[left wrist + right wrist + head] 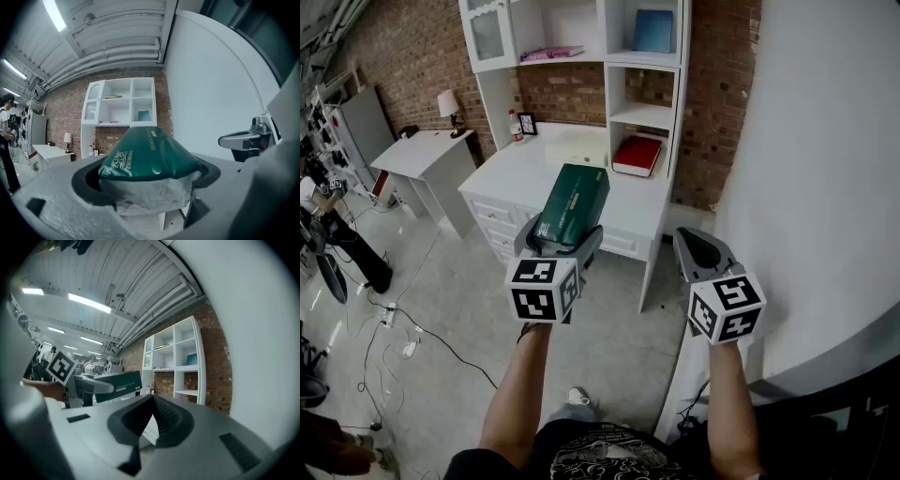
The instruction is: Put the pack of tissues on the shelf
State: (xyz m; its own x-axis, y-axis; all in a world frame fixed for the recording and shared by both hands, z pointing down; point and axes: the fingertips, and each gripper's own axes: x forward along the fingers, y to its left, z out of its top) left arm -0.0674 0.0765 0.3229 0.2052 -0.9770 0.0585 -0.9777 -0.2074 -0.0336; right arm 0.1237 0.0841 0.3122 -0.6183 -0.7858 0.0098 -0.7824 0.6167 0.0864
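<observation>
A dark green pack of tissues (573,203) is clamped between the jaws of my left gripper (559,242), held in the air in front of the white desk (520,173). In the left gripper view the pack (143,159) fills the gap between the pads. The white shelf unit (581,56) stands on the desk against the brick wall, with open compartments. My right gripper (705,251) hangs to the right by the white wall, jaws together and empty. The right gripper view shows its jaws (149,423) meeting, with the pack (119,385) at its left.
A red book (637,155) lies in a lower shelf compartment, a blue book (653,30) and a pink one (551,53) higher up. A bottle (516,126) and frame stand on the desk. A side table with lamp (448,106) is left; cables lie on the floor. A white wall (825,169) rises right.
</observation>
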